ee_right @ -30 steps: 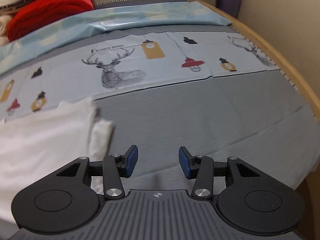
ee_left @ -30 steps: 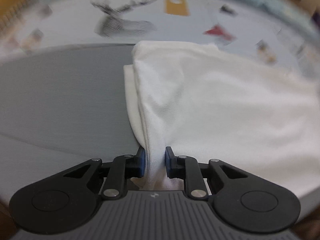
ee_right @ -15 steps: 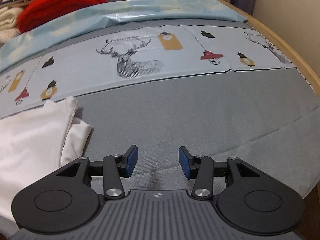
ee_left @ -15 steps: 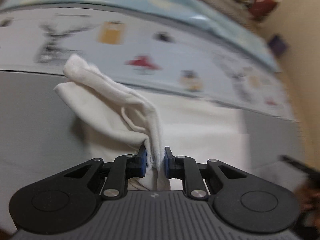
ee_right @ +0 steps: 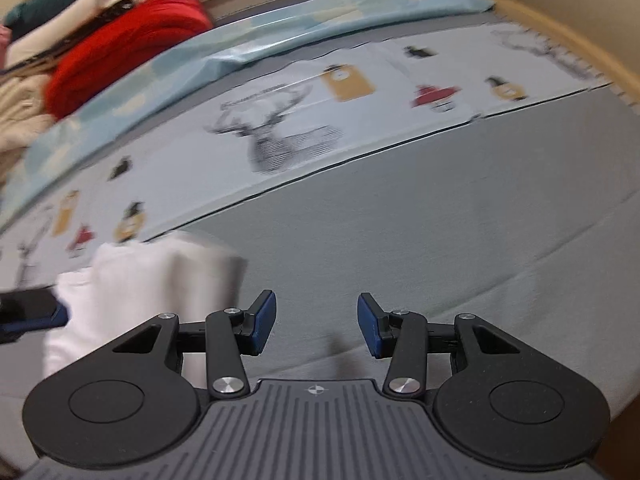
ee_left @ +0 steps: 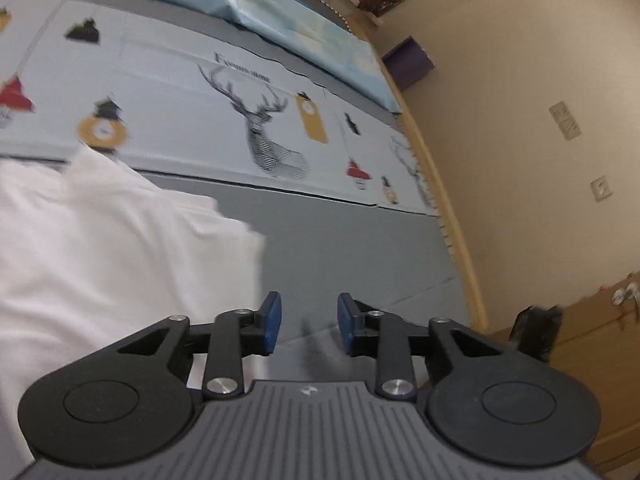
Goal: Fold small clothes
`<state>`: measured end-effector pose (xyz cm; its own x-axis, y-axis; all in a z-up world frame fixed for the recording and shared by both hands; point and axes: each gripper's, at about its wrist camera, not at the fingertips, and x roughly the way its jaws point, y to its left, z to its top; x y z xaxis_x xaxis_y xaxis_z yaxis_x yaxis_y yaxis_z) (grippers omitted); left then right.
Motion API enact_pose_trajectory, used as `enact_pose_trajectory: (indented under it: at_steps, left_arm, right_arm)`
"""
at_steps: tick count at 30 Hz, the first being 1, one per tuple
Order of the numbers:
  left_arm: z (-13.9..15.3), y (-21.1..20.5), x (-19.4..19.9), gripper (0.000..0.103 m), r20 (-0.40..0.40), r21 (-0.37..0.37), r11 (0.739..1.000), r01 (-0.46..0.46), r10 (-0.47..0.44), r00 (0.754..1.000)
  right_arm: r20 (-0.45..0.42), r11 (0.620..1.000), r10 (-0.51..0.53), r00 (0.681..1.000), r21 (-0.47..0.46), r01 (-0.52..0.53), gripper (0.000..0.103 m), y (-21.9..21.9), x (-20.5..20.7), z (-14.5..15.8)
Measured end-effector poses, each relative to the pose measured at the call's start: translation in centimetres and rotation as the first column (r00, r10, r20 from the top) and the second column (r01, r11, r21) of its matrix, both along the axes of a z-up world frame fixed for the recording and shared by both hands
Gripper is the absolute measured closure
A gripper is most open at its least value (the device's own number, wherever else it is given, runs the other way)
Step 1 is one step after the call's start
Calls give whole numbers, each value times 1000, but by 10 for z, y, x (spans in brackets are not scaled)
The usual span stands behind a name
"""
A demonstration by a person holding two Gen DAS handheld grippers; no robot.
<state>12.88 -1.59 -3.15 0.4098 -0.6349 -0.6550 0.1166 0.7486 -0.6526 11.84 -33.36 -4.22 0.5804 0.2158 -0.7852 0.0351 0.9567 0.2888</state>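
A white garment (ee_left: 112,248) lies folded over on the grey bed sheet (ee_left: 352,240), filling the left of the left wrist view. My left gripper (ee_left: 306,326) is open and empty, just right of the garment's edge, over bare sheet. In the right wrist view the same white garment (ee_right: 152,284) lies at the lower left. My right gripper (ee_right: 316,326) is open and empty over the grey sheet, to the right of the garment. A dark tip of the left gripper (ee_right: 28,312) shows at the far left edge there.
A light blue printed sheet with a deer picture (ee_right: 280,140) lies beyond the grey one. A red blanket (ee_right: 124,60) and other piled clothes sit at the back left. The wooden bed edge (ee_left: 452,216) and a beige wall run along the right.
My left gripper has let go of the white garment and opened, and it has swung to the right of it. The garment now lies folded over. The right gripper stayed open.
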Motion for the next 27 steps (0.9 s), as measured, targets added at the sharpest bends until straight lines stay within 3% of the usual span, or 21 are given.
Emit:
enact_pose_trajectory:
  at_steps: [6, 11, 15, 16, 18, 21, 22, 24, 25, 27]
  left_arm:
    - [-16, 51, -12, 70, -68, 190, 982, -3, 16, 998]
    - [-35, 80, -41, 70, -93, 233, 969, 82, -62, 994]
    - [-48, 84, -58, 70, -110, 313, 935, 166, -138, 984]
    - [-48, 86, -60, 70, -108, 310, 934, 176, -149, 983]
    - [-45, 92, -61, 70, -87, 300, 936, 182, -163, 983]
    - [-43, 95, -59, 70, -70, 278, 943, 184, -172, 983]
    - [-44, 92, -55, 70, -73, 276, 942, 192, -179, 981]
    - [-51, 87, -53, 70, -97, 287, 931, 226, -206, 974]
    - [-59, 82, -51, 70, -125, 310, 917, 250, -221, 967]
    - [-71, 72, -49, 70, -181, 364, 885, 291, -240, 954]
  right_arm:
    - [-78, 990, 98, 992, 108, -89, 46, 37, 11, -13]
    - [-128, 985, 80, 989, 160, -59, 45, 72, 27, -28]
    - [-126, 989, 66, 990, 141, -48, 46, 100, 40, -35]
    - [-119, 991, 66, 991, 127, -51, 57, 107, 42, -37]
    - [-72, 992, 63, 995, 113, -55, 98, 110, 44, -32]
    - [137, 993, -16, 990, 122, 0, 99, 101, 36, -1]
    - [174, 997, -38, 984, 67, 27, 99, 99, 35, 4]
    - [94, 996, -72, 993, -54, 78, 93, 97, 42, -8]
    - [-2, 994, -86, 996, -74, 85, 91, 94, 48, -21]
    - [-96, 996, -90, 991, -17, 88, 91, 82, 51, -30]
